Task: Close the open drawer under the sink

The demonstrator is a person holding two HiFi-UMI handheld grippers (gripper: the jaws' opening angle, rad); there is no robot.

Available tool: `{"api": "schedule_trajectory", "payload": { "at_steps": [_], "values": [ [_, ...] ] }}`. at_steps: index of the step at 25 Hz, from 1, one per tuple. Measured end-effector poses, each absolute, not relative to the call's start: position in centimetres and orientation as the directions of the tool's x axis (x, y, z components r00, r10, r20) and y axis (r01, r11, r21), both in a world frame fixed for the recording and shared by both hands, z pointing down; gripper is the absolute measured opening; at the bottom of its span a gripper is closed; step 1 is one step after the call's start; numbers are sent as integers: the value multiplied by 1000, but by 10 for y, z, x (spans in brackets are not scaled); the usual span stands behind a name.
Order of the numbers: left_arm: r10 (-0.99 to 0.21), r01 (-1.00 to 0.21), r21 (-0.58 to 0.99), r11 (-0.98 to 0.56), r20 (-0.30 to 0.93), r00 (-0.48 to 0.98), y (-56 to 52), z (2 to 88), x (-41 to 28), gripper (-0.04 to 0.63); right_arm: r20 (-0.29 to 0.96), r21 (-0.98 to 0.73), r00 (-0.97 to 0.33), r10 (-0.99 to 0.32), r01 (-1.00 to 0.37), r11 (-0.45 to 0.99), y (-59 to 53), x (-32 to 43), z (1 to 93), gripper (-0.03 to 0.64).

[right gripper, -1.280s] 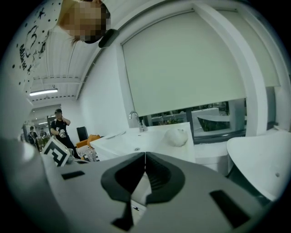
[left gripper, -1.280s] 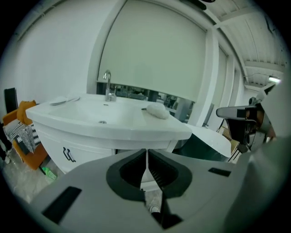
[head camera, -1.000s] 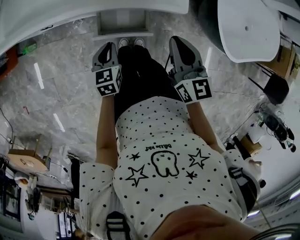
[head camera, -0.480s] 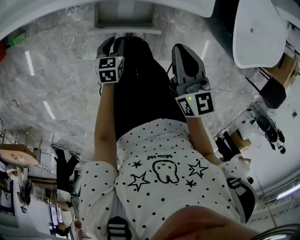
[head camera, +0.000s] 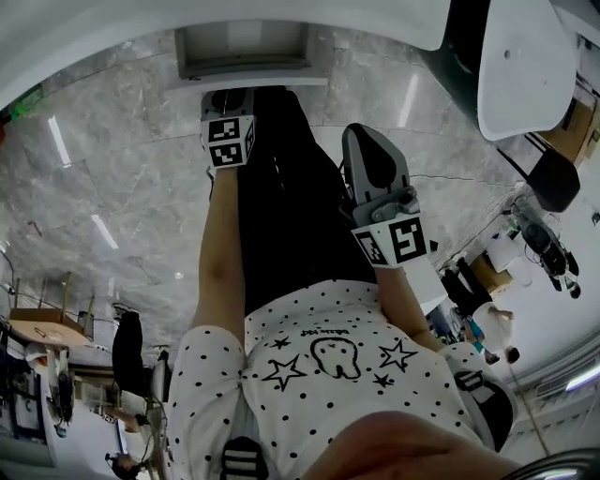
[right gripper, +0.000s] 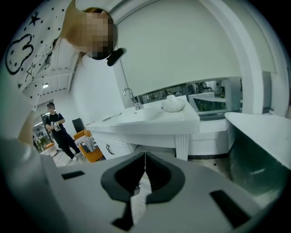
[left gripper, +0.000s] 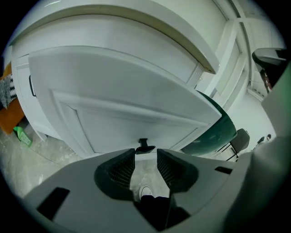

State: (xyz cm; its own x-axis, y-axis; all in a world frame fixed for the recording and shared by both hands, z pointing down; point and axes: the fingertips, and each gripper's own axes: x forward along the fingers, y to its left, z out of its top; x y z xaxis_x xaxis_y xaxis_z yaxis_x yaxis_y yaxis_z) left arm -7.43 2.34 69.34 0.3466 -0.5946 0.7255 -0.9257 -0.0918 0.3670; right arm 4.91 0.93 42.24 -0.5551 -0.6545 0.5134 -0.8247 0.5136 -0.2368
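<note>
L gripper (left gripper: 145,154) jaws opening, nothing btwn them, aimed at the black handle (left gripper: 144,146) of the open drawer (head camera: 246,49), which sits top centre of head view under the white tabletop (head camera: 94,28). R gripper (right gripper: 144,166) clenched, empty. Best approach: press flat on the drawer front nr the handle, square & slow, so it slides straight w/o jamming

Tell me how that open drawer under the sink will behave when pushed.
The drawer looks like a rigid, wide panel, so it should slide in without flexing. Pushing near its black handle probably keeps it from skewing. Its smooth front may be slippery.
</note>
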Motion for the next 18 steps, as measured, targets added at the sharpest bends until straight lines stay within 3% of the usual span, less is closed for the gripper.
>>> {"api": "schedule_trajectory", "payload": {
  "at_steps": [18],
  "values": [
    [-620, -951, 298, -76, 733, 280, 5, 721, -61, 140, 528, -264, -521, -670, -851, 454, 15, 54, 451, 14]
  ]
}}
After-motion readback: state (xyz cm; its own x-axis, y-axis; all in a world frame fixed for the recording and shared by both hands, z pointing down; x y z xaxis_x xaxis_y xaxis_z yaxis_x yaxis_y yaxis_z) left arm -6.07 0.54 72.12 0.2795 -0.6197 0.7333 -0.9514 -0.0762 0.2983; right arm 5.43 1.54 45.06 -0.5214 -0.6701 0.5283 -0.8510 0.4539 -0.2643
